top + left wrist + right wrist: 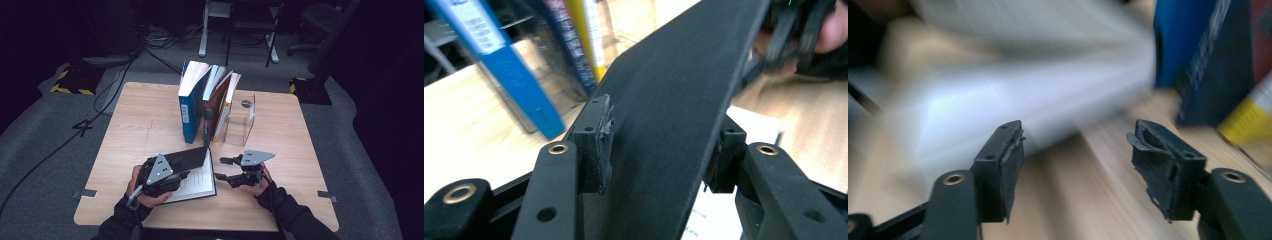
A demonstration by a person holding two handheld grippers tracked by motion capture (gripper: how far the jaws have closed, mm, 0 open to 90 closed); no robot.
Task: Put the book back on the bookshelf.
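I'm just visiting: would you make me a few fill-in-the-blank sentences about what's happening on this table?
1. The left gripper is clamped on the ____ cover of the open book.
2. The right gripper has its jaws open and holds ____.
3. The tall upright book at the left end of the standing row is ____.

Missing words: black; nothing; blue

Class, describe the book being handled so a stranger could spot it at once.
On the wooden table, look at the near edge, in front of the upright books. The black book lies open there, its cover lifted by the left gripper; the others stand closed.
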